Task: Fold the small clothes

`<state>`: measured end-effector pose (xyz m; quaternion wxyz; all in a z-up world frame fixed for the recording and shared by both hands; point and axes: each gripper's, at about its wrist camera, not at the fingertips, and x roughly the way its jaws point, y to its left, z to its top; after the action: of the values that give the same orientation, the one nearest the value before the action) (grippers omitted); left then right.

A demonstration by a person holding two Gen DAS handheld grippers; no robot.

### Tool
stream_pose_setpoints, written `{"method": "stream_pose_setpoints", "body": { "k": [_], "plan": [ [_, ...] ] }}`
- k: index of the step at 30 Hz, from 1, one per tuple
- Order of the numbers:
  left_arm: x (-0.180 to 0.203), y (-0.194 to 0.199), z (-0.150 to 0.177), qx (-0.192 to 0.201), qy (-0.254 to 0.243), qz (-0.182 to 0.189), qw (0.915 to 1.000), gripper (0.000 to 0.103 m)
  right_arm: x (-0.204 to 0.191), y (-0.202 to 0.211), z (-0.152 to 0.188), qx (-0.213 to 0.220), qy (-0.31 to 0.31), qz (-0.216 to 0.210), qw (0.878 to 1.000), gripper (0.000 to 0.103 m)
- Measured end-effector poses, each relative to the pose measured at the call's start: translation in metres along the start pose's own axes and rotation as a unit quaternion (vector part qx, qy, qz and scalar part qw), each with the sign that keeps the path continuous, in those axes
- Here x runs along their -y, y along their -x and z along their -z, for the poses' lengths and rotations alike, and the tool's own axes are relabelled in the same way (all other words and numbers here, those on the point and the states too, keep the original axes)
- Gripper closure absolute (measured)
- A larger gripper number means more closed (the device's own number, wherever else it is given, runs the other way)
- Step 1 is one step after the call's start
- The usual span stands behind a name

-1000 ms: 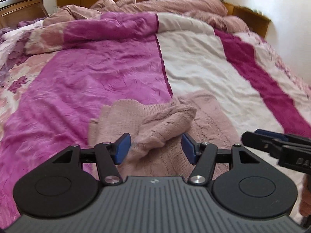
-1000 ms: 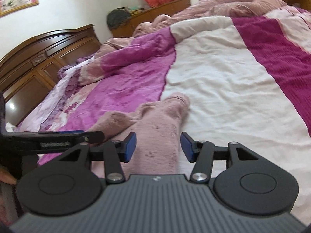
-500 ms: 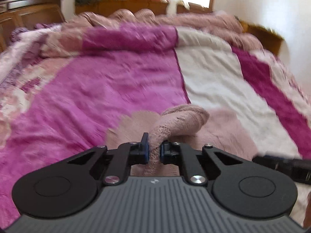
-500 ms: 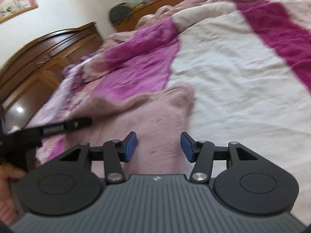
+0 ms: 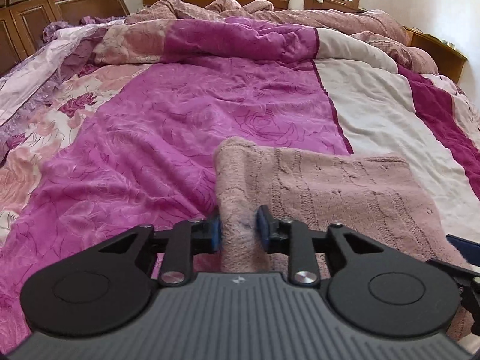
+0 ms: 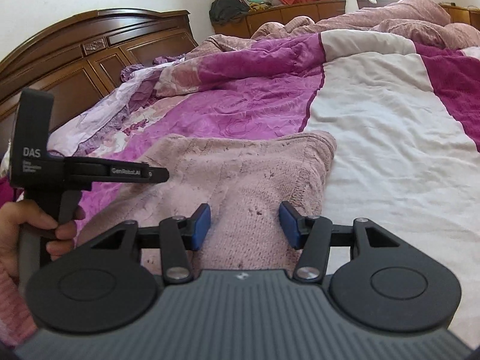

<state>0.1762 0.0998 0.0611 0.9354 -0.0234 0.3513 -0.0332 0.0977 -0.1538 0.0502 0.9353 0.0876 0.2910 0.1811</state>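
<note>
Garment: pink knit sweater (image 5: 330,189) lies on the bed (image 5: 180,138) near its front edge | left gripper (image 5: 238,232) jaws narrow, clamped on a raised fold at the sweater's left edge | right gripper (image 6: 244,225) jaws wide, empty, sweater directly ahead between them.
</note>
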Motion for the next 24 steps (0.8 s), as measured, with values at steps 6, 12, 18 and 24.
{"method": "stream_pose_setpoints", "body": {
  "k": [6, 12, 18, 24],
  "plan": [
    [-0.004, 0.032, 0.002, -0.022, 0.038, 0.024, 0.9987, 0.041, 0.005, 0.006, -0.001, 0.008, -0.035, -0.006, 0.999, 0.049],
    [-0.002, 0.074, 0.025, -0.040, 0.040, 0.056, 0.9969, 0.037, 0.018, 0.032, 0.004, 0.008, -0.067, -0.014, 0.998, 0.048],
    [-0.006, 0.090, 0.048, -0.065, 0.055, 0.094, 0.9920, 0.037, 0.030, 0.053, 0.018, 0.006, -0.089, 0.006, 0.996, 0.049],
    [-0.012, 0.084, 0.063, -0.074, 0.010, 0.037, 0.9965, 0.031, 0.004, 0.037, 0.030, -0.030, -0.073, -0.027, 0.997, 0.050]
  ]
}}
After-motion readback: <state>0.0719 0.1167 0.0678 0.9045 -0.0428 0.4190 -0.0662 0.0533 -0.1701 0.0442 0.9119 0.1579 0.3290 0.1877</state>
